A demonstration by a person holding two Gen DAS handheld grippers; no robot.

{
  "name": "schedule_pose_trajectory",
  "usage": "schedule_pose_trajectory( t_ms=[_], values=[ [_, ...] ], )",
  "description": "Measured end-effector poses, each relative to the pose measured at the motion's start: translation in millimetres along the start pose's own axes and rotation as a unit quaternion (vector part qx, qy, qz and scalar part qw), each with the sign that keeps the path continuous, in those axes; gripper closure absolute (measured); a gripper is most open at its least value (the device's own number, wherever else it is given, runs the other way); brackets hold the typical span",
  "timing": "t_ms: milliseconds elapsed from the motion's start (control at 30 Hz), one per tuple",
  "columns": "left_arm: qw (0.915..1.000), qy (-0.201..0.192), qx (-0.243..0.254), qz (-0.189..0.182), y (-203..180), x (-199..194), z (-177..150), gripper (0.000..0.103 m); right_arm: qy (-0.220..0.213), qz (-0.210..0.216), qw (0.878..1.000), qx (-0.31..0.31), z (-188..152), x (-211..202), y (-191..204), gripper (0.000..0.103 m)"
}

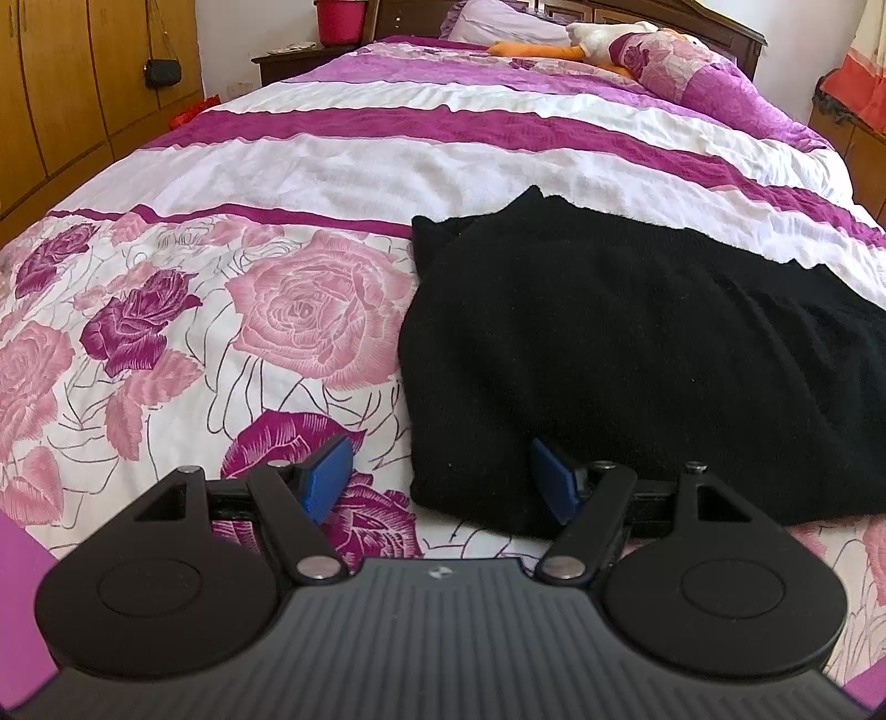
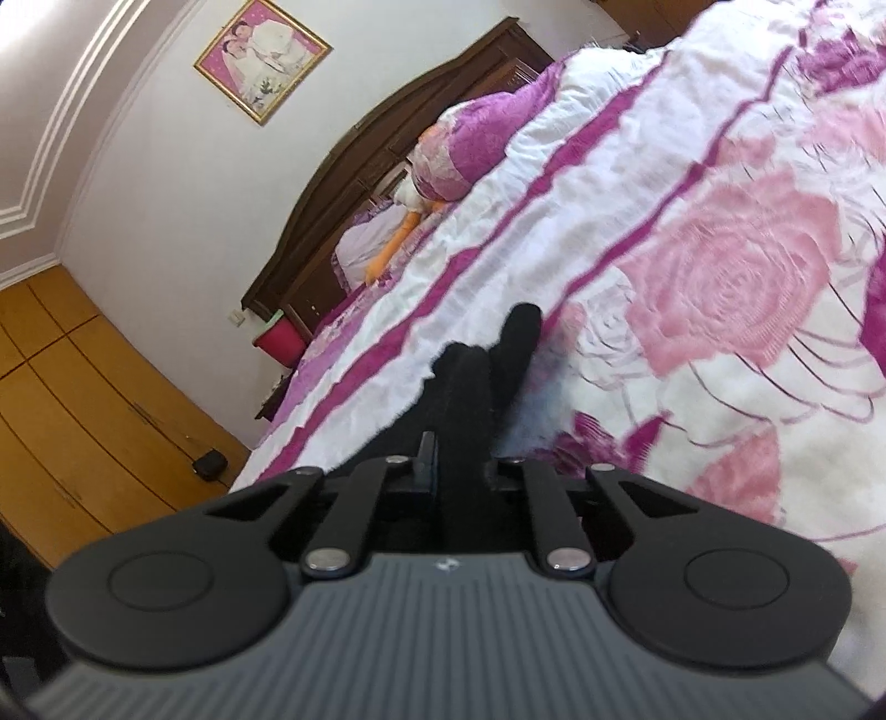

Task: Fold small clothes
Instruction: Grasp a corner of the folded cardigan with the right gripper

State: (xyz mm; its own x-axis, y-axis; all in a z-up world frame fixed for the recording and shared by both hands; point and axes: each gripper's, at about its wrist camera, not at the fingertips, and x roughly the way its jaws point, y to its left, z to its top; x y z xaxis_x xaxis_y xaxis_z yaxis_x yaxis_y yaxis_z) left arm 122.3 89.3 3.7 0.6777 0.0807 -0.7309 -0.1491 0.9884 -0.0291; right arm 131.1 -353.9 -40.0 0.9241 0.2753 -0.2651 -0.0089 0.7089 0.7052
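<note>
A black knitted garment (image 1: 637, 354) lies on the rose-printed bedspread (image 1: 249, 310), bunched into a rough, thick heap toward the right of the left wrist view, its near edge reaching almost to the foot of the bed. The left gripper (image 1: 440, 479) hovers low over that near-left corner with its jaws spread wide and nothing between them — the left blue pad (image 1: 326, 476) sits over the printed cover, while the right one is just at the edge of the dark knit (whether it actually touches the fabric cannot be told). In the right wrist view, which is steeply tilted and somewhat blurred, the right gripper (image 2: 459, 471) has its fingers drawn in close on a strip of the same black garment (image 2: 470, 387), which runs out forward between them and ends in two soft points against the bedspread (image 2: 720, 277). Farther up the bed a stuffed toy (image 1: 598, 39) with orange legs rests beside a purple pillow (image 1: 504, 22), under the dark wooden headboard (image 2: 354, 166).
</note>
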Motion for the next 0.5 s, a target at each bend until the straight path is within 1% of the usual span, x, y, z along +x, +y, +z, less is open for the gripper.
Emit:
schedule_pose_trajectory(
  t_ms=[167,333,500],
  values=[
    [1.0,0.002,-0.001,-0.006,3.0,-2.8,-1.0,0.027,-0.005,0.015,1.0,-0.02,7.8,0.2,22.4,0.091],
    [0.9999,0.003,-0.007,-0.012,5.9,-6.9,-1.6,0.027,0.001,0.028,0.998,-0.053,13.7,3.7,49.8,0.091],
    [0.9995,0.003,-0.019,-0.024,10.9,-11.6,-0.7,0.027,0.008,0.055,0.995,-0.085,17.1,9.3,83.9,0.092]
  ],
)
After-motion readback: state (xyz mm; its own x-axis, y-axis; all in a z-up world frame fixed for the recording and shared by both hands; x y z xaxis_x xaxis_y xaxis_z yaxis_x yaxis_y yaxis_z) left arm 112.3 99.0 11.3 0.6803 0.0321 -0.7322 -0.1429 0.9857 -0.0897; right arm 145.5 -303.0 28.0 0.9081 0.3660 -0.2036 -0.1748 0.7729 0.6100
